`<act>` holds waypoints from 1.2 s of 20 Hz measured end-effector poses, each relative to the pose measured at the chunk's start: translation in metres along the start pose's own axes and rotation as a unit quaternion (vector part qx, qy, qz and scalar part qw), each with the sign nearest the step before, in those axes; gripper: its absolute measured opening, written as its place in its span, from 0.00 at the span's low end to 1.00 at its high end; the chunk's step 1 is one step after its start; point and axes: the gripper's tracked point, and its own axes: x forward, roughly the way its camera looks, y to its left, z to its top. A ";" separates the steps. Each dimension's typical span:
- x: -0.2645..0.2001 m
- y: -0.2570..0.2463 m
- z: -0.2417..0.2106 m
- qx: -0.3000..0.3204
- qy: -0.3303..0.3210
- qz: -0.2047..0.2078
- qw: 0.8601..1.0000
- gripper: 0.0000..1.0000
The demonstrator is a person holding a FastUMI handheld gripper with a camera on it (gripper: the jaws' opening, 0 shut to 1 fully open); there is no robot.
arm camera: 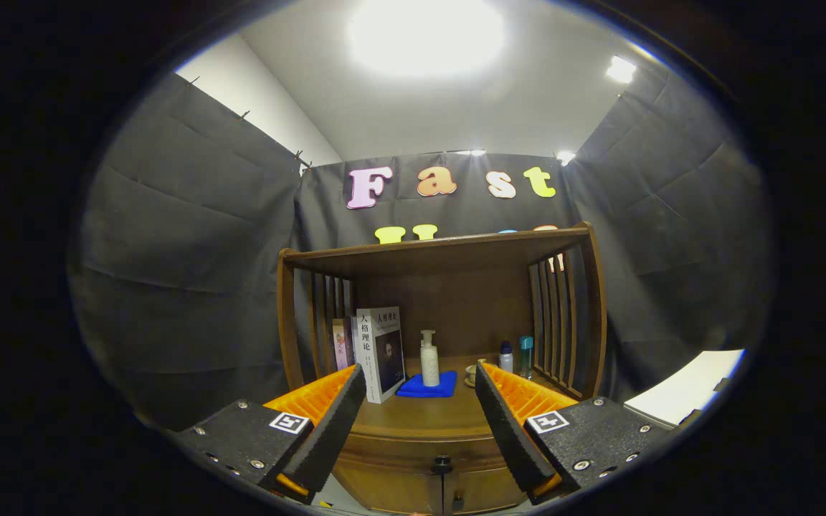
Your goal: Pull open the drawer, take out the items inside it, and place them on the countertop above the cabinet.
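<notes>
Straight ahead, a dark wooden cabinet (442, 287) with slatted sides and a top shelf is seen against the black cloth wall. The gripper (420, 416) is held well apart, its two black-padded, orange-backed fingers (327, 423) spread wide, and nothing is gripped between them. Between the fingers and just beyond them, at 12 o'clock, the countertop (420, 419) is seen. On it, at about 11 o'clock from the fingers, a book (382, 351) is stood upright, with a thinner book (342, 342) just beside it against the left slats. At 12 o'clock a white pump bottle (429, 358) is set on a folded blue cloth (427, 387). Toward 1 o'clock a small cup (472, 373) is placed, and beyond it two small bottles (515, 356) are stood near the right slats. Below the countertop edge, at 6 o'clock between the fingers, the drawer (413, 466) front is seen closed, with its dark knob (442, 464) near the middle. What lies inside cannot be told.
</notes>
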 end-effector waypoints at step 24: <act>0.038 -0.013 -0.124 -0.024 0.112 -0.031 0.993 0.95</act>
